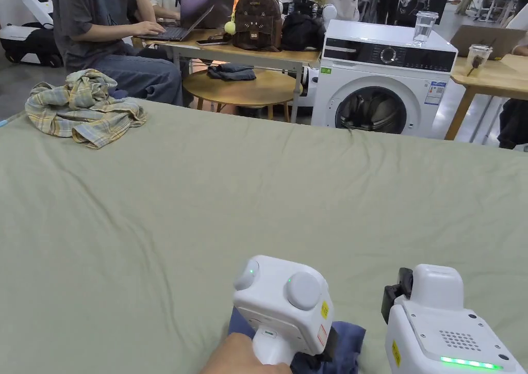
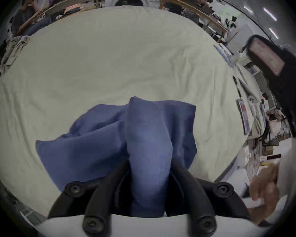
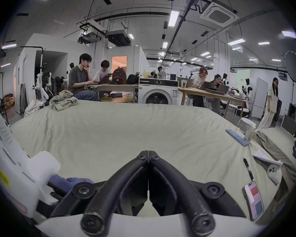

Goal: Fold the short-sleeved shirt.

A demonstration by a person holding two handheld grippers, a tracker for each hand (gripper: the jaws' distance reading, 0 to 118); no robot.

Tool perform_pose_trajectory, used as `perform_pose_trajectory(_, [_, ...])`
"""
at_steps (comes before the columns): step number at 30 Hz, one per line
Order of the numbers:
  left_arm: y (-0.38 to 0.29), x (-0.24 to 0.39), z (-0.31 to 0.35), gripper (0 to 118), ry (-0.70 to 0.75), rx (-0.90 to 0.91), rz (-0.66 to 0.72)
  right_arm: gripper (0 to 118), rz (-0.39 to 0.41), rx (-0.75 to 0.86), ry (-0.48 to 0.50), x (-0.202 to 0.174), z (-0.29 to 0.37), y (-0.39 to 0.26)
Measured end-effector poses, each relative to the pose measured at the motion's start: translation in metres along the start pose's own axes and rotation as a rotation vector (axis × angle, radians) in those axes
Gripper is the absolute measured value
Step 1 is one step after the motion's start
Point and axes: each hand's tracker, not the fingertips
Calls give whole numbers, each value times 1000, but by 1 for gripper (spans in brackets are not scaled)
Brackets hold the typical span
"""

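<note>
On the green sheet (image 1: 258, 184), at its near edge, a blue shirt (image 2: 143, 138) is bunched, and a fold of it is clamped between both jaws of the left gripper (image 2: 149, 169). From the head, little more than a blue corner is seen under that gripper's white body (image 1: 281, 300), which is held by a hand (image 1: 242, 357). At the sheet's far left corner a plaid garment (image 1: 82, 109) is crumpled, well apart from the shirt. Beyond the sheet, a washing machine (image 1: 381, 81) is seen with dark laundry behind its round door, and a clear cup (image 1: 425, 27) is set on its top; whether anything is in the cup cannot be told. People are seated at laptops at tables behind. Just beside the left gripper, the right gripper (image 3: 148, 155) is held above the sheet with its jaws closed tip to tip on nothing. In the right gripper view, a row of blue pieces (image 3: 237, 137), a pen (image 3: 248, 169) and a phone (image 3: 254, 199) are shown along the sheet's right edge. Nothing lies between the shirt and the middle of the sheet.
</note>
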Motion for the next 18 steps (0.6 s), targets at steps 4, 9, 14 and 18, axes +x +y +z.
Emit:
perform_pose_trajectory(4, [-1,-15,6,43,-107,38,86,0,-2,-2,-5,2,2,0])
perform_pose_trajectory(9, [-10,-28,40,49,-193,73,95,0,-1,1,-2,2,2,1])
perform_pose_trajectory(14, [-19,-51,76,49,-313,187,151,0,-15,8,-3,5,5,3])
perform_pose_trajectory(18, [-17,-59,67,15,-326,207,154,0,-24,20,-6,7,8,5])
